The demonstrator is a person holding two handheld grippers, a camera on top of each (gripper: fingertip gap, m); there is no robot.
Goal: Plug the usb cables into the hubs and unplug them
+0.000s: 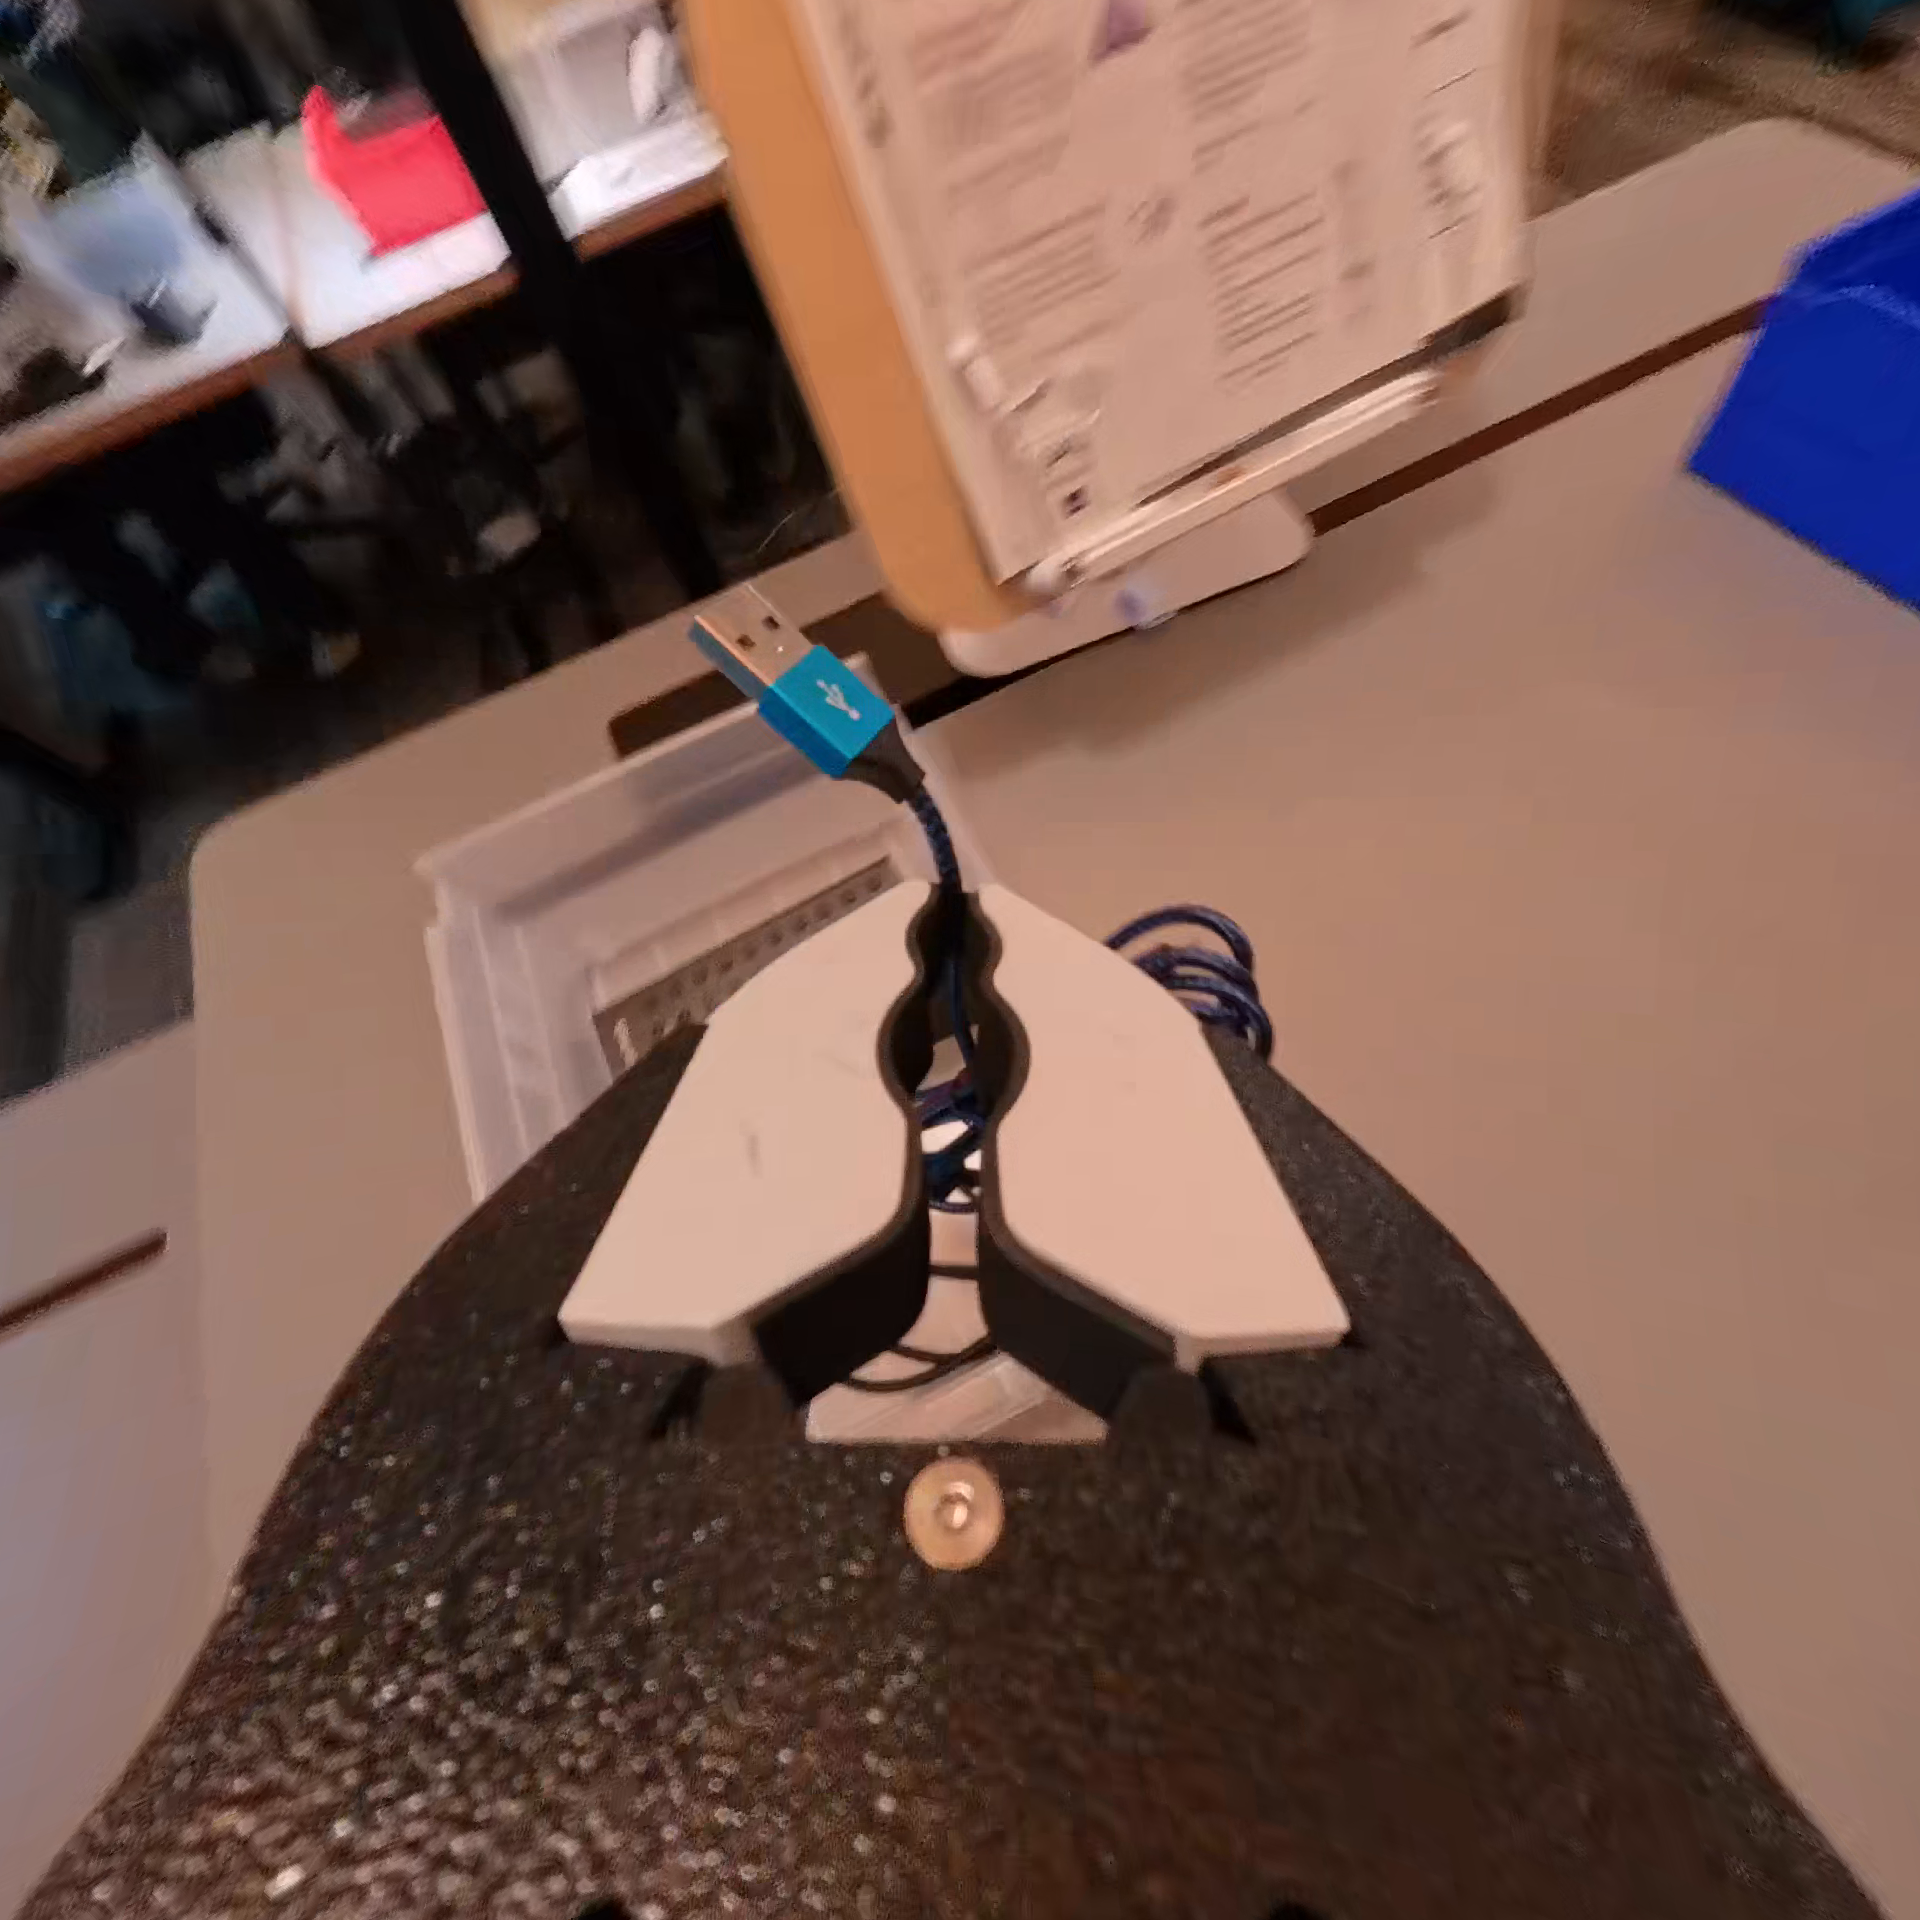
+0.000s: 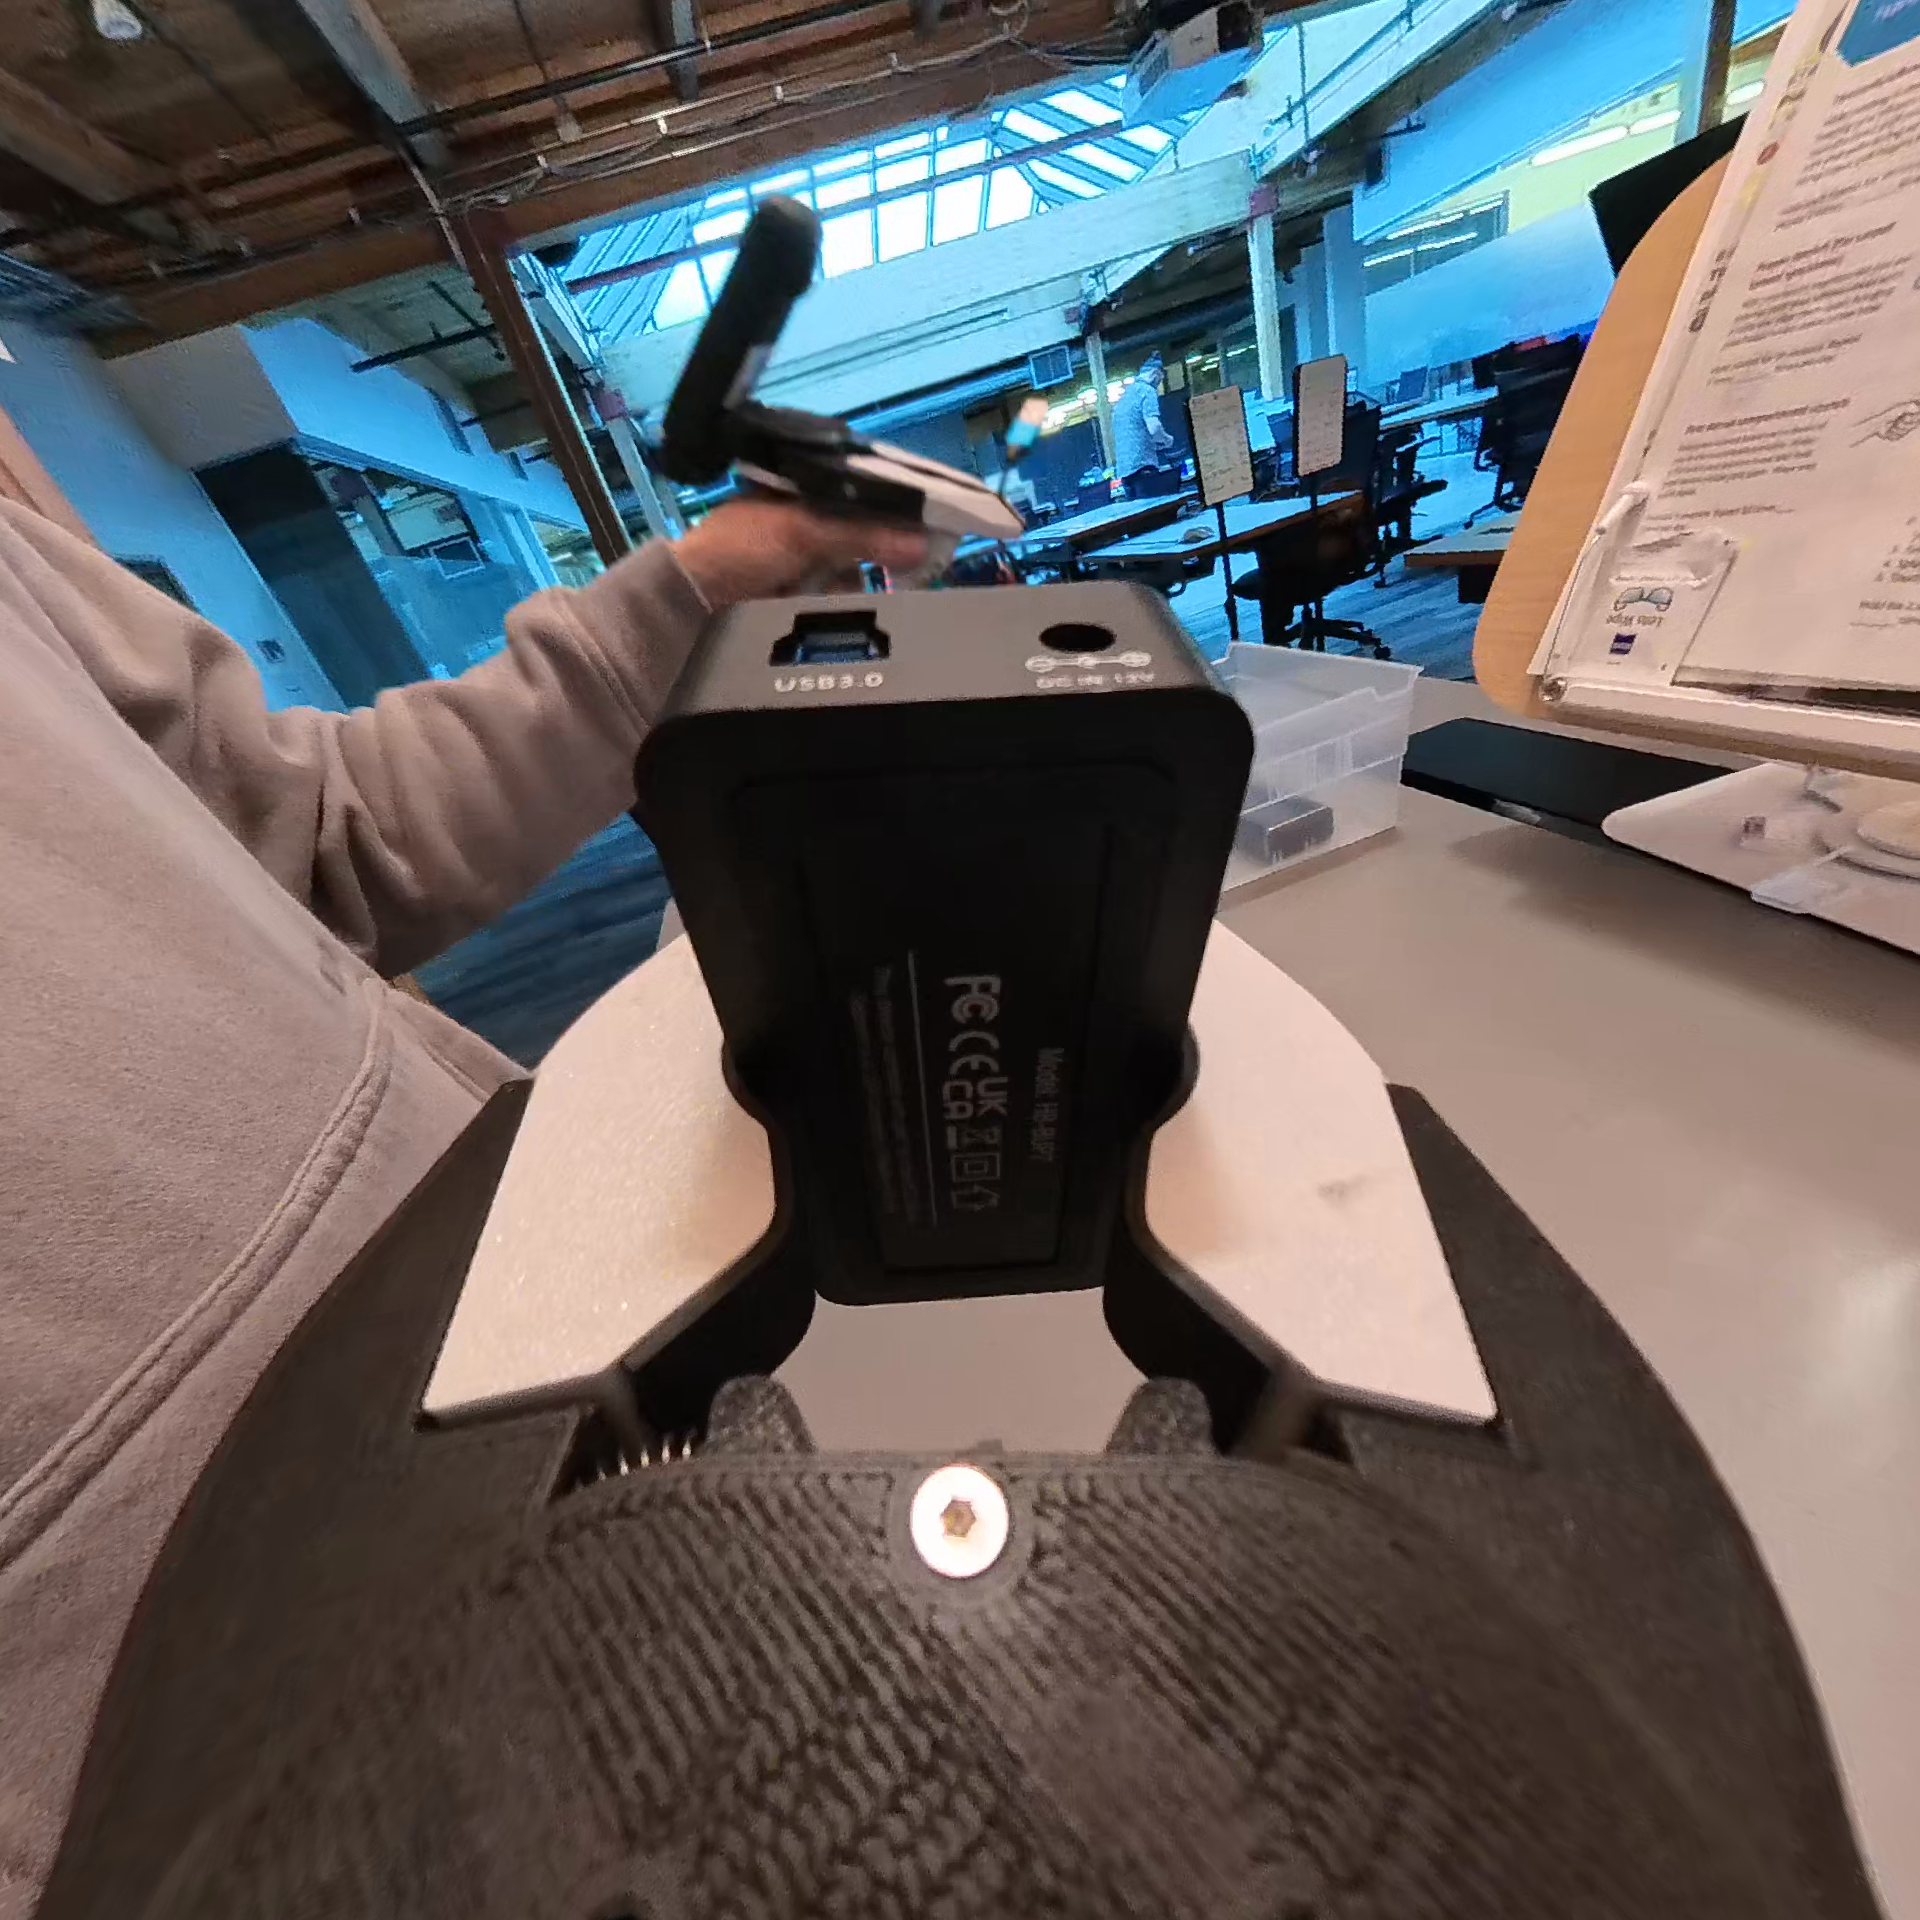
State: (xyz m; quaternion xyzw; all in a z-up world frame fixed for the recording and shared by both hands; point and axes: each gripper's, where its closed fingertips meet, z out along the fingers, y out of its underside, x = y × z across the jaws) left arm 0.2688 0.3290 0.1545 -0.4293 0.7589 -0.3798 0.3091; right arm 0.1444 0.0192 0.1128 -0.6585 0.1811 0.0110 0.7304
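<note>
Left gripper [image 1: 954, 914] nearly closed, pinching braided blue cable [image 1: 940, 831] just behind the plug. Plug [image 1: 795, 686] sticks up past the fingertips, tilted toward 11 o'clock, metal end bare in the air. Rest of cable coiled on grey table [image 1: 1455, 935] at 3 o'clock of the fingertips. Clear bin [image 1: 582, 894] under the tips at 9 o'clock.

Right gripper [image 2: 961, 1070] clamped on black hub [image 2: 935, 831], fingers on both sides of its lower half. Hub's port end points away at 12 o'clock, label side facing camera. Left gripper [image 2: 977, 509] visible beyond the hub at 12 o'clock, apart from it.

Braided cable [image 1: 940, 842], metal plug [image 1: 743, 636]; matt plastic hub [image 2: 945, 935].
</note>
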